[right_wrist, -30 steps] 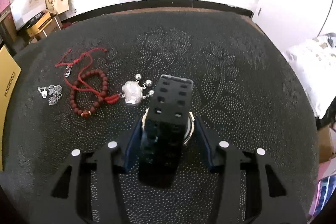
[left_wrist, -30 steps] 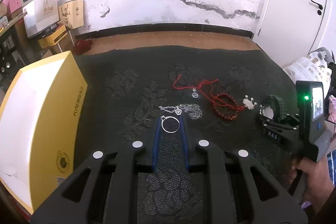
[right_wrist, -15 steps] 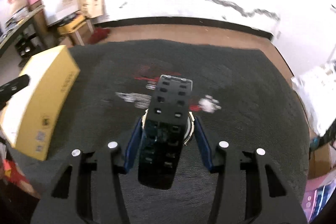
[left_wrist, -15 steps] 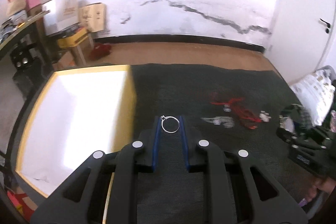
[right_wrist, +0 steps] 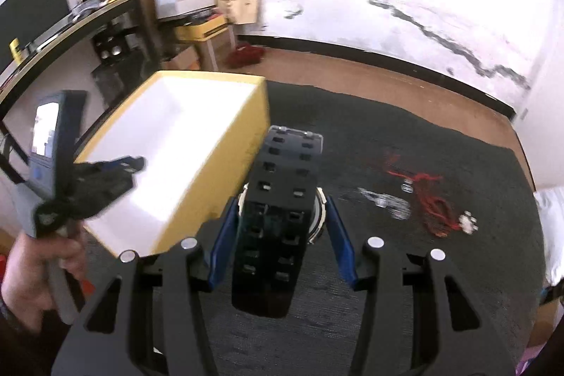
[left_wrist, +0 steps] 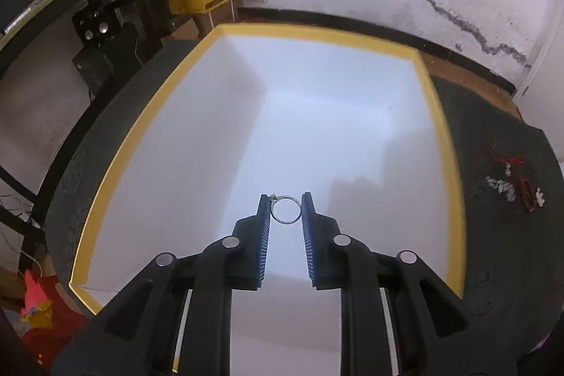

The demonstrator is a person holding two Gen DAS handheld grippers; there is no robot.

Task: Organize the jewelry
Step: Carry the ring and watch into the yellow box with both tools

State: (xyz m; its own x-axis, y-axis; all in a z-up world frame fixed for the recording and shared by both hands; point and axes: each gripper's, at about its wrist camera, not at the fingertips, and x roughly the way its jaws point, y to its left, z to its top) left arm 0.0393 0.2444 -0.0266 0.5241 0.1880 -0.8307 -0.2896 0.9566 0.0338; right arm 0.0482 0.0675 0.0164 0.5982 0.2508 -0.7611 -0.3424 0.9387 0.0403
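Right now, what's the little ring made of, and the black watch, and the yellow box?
The ring looks like shiny silver-coloured metal: thin, bright, with a glint. The watch strap seems matte black rubber or plastic, with rows of punched holes; its case rim looks metallic. The box appears to be cardboard, yellow outside, smooth white inside, with thin straight walls.

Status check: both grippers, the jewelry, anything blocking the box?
Left gripper holding ring over open yellow box. Right gripper clamped on black watch, beside box. Nothing blocking the box opening.
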